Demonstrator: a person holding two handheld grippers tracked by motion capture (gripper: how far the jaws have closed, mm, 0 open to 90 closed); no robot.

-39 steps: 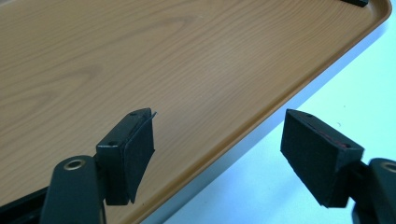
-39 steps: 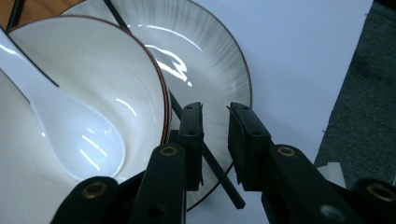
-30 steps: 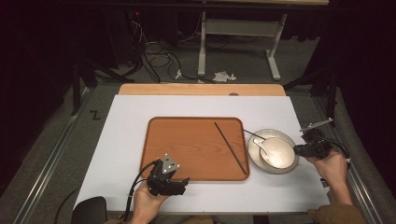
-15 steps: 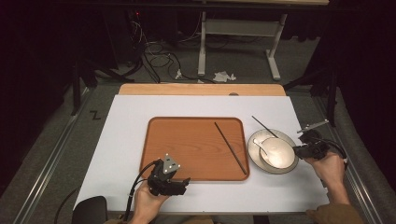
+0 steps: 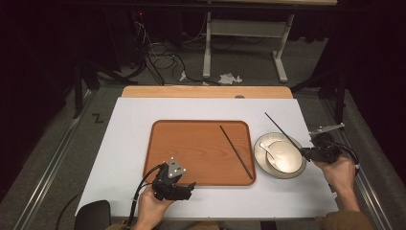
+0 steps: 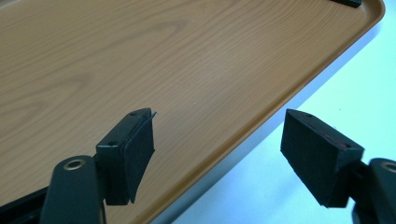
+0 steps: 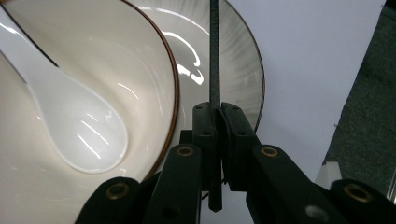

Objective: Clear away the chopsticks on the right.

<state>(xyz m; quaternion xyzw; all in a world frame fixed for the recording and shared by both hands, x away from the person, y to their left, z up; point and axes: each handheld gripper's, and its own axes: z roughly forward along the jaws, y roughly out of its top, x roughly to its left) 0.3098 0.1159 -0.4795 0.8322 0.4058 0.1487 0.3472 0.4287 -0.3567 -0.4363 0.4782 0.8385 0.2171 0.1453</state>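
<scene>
While the left gripper hovers agape over the tray, the right gripper (jaws just closing) clamps a chopstick beside the bowl.

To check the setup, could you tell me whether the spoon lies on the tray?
No, the spoon rests in the bowl, beside the tray.

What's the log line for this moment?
right gripper: shut on chopstick, over plate | left gripper: open, empty, at tray near edge | second chopstick: on tray
</scene>
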